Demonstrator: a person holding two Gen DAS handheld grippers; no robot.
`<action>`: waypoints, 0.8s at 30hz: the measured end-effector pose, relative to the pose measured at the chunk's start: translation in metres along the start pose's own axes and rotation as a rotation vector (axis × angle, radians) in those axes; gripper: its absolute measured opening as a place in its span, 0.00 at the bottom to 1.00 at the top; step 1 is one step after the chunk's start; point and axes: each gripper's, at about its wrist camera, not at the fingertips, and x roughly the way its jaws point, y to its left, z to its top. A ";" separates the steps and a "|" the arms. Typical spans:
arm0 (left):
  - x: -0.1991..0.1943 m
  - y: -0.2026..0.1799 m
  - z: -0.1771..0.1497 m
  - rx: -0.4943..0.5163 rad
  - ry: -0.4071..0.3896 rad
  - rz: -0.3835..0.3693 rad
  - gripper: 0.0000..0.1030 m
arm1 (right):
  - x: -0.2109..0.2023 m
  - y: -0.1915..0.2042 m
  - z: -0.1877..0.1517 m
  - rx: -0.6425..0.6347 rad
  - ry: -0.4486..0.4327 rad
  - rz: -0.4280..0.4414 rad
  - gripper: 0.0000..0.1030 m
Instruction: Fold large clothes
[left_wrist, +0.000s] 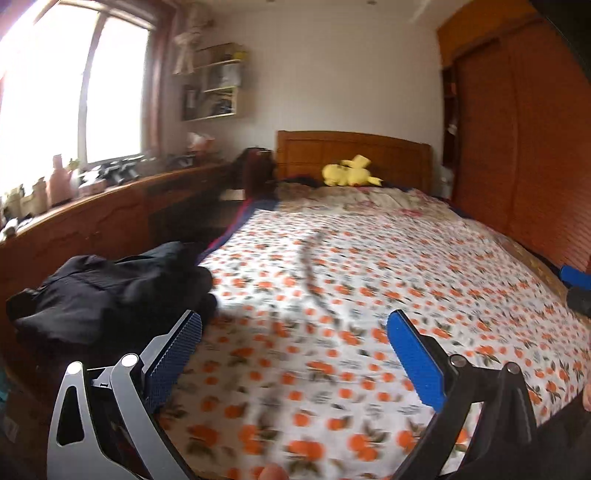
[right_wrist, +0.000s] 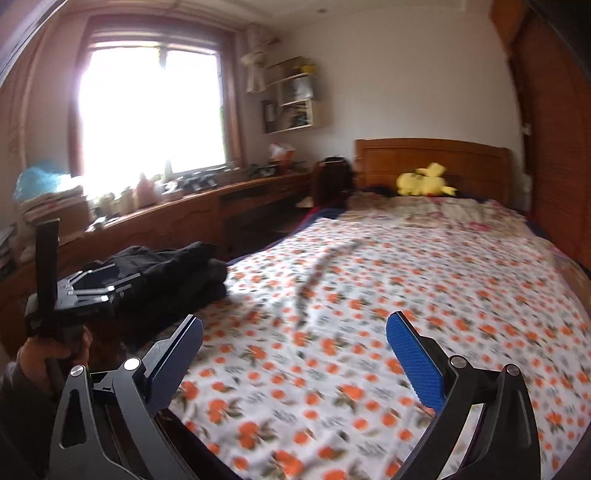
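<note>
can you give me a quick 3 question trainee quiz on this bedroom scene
1. True or false: the black clothes lie at the left edge of the bed.
2. What sits by the headboard? A) yellow plush toy B) red pillow C) laptop
3. Fill in: the left gripper and right gripper both have jaws that are ____, holding nothing.

Key: 1 true; 2 A; 3 open

Left gripper (left_wrist: 293, 332) gapes wide, nothing between its pads; right gripper (right_wrist: 294, 332) likewise — both angled slightly downward.
</note>
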 end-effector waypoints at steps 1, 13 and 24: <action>0.000 -0.017 -0.002 0.017 0.003 -0.009 0.98 | -0.011 -0.008 -0.003 0.010 -0.008 -0.022 0.93; -0.028 -0.154 -0.028 0.080 0.006 -0.161 0.98 | -0.105 -0.053 -0.034 0.071 -0.080 -0.190 0.93; -0.071 -0.169 -0.060 0.064 0.034 -0.208 0.98 | -0.148 -0.058 -0.073 0.118 -0.117 -0.295 0.93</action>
